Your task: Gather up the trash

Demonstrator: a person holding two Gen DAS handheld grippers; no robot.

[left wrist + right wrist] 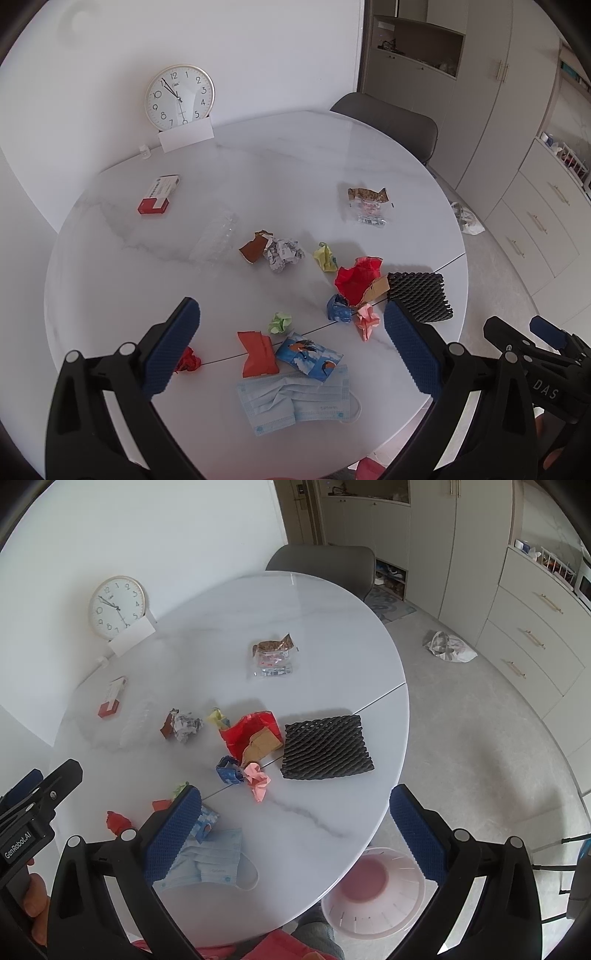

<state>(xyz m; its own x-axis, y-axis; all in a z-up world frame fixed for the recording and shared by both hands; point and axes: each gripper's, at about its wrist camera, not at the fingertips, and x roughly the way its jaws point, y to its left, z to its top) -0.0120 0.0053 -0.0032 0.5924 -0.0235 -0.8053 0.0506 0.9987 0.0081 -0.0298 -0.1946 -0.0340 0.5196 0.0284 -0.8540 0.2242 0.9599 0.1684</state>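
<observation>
Trash lies scattered on a round white marble table (pixel 258 166): a blue face mask (pixel 295 402), a blue bird-print wrapper (pixel 308 356), an orange-red packet (pixel 256 352), a red crumpled sheet (pixel 356 277), black foam mesh (pixel 421 295), grey crumpled paper (pixel 282 253) and small pink (pixel 367 319), green (pixel 279 322) and yellow (pixel 324 256) wads. My left gripper (pixel 291 345) is open above the near pile. My right gripper (pixel 295 830) is open over the table's near edge, by the mask (pixel 214 864) and mesh (pixel 325 747). A pink bin (pixel 373 890) stands on the floor below.
A clock (pixel 180 98) leans on the wall behind the table, with a red and white box (pixel 159 194) and a snack bag (pixel 367 205) further out. A grey chair (pixel 388 120) stands at the far side. Cabinets (pixel 535 635) line the right; a bag (pixel 448 647) lies on the floor.
</observation>
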